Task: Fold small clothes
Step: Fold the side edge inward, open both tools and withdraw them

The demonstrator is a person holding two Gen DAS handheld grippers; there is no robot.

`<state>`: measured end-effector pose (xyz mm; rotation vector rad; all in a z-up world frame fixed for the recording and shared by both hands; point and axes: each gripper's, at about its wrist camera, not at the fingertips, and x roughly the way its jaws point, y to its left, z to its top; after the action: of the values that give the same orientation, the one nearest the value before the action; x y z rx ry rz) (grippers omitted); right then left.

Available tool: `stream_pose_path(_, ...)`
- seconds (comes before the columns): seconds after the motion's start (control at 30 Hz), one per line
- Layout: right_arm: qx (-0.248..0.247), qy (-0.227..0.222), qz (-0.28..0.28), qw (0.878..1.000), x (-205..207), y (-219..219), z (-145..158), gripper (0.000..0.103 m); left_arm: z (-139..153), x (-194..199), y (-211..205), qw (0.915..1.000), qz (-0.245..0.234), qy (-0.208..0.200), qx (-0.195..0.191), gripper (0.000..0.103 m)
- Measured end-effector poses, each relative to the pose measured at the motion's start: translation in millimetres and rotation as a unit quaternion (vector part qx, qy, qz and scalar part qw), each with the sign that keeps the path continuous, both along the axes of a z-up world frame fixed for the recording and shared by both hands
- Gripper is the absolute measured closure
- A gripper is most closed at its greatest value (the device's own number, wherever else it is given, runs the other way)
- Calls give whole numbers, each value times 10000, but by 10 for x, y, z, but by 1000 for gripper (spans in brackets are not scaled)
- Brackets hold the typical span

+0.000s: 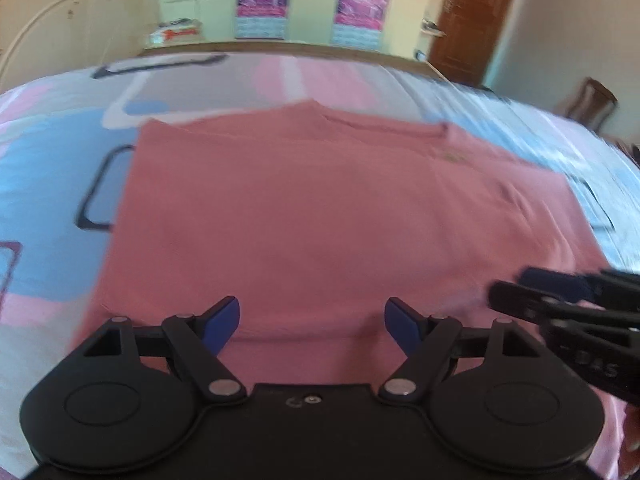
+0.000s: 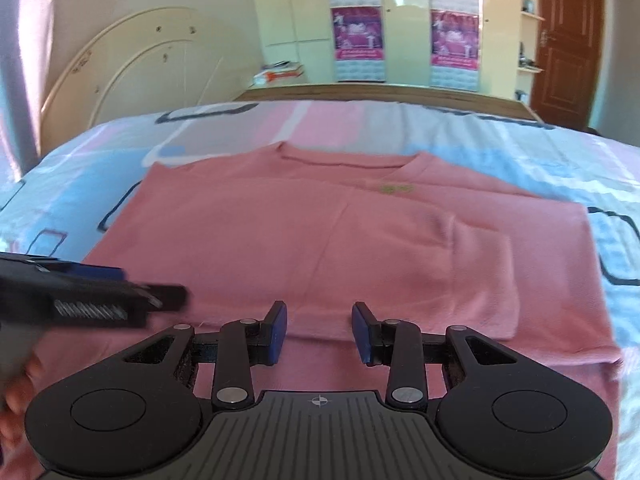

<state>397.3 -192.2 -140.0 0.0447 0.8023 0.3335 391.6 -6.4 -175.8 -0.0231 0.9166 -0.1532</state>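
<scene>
A pink shirt (image 1: 312, 216) lies flat on a bed (image 1: 52, 168) with a sheet of pink, blue and grey patches. Its neck points to the far side, toward a wooden footboard (image 2: 360, 94), and its near part is folded up over itself, so a folded edge runs across just in front of both tools. One sleeve looks folded in on the right side, with a small green mark (image 2: 394, 189) close to the neck.

The left tool (image 1: 312, 322) hangs just above the near folded edge of the shirt. Its blue pads (image 1: 222, 326) stand wide apart and nothing is between them, so it is let go.

The right tool (image 2: 319, 330) hangs over the same near edge, a bit to the right. Its pads are closer together but there is a clear gap, and they hold nothing. Pink cloth shows under the gap.

Each tool shows up blurry at the side of the other's view, so they are near each other.

There are no boxes or baskets on the bed
</scene>
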Motion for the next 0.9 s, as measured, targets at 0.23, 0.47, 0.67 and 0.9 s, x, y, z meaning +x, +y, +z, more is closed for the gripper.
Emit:
stream_pose_path(0.23, -359, 267, 2, 9990, -235, -167, -237, 67, -152, -232, -78, 9997, -8, 36, 260, 22)
stream_pose_path(0.47, -21, 240, 166, 9996, -482, -208, -157, 67, -99, -391, -261, 9996, 56, 82, 270, 22)
stream_pose_path(0.67, 25, 137, 284, 9995, -556, -155, -141, 67, -87, -503, -381, 9994, 168, 70, 283, 24)
stream_pose_path(0.9, -311, 136, 387, 9987, -724, -303, -245, 67, -138, -672, -409, 9986, 241, 22, 464, 20)
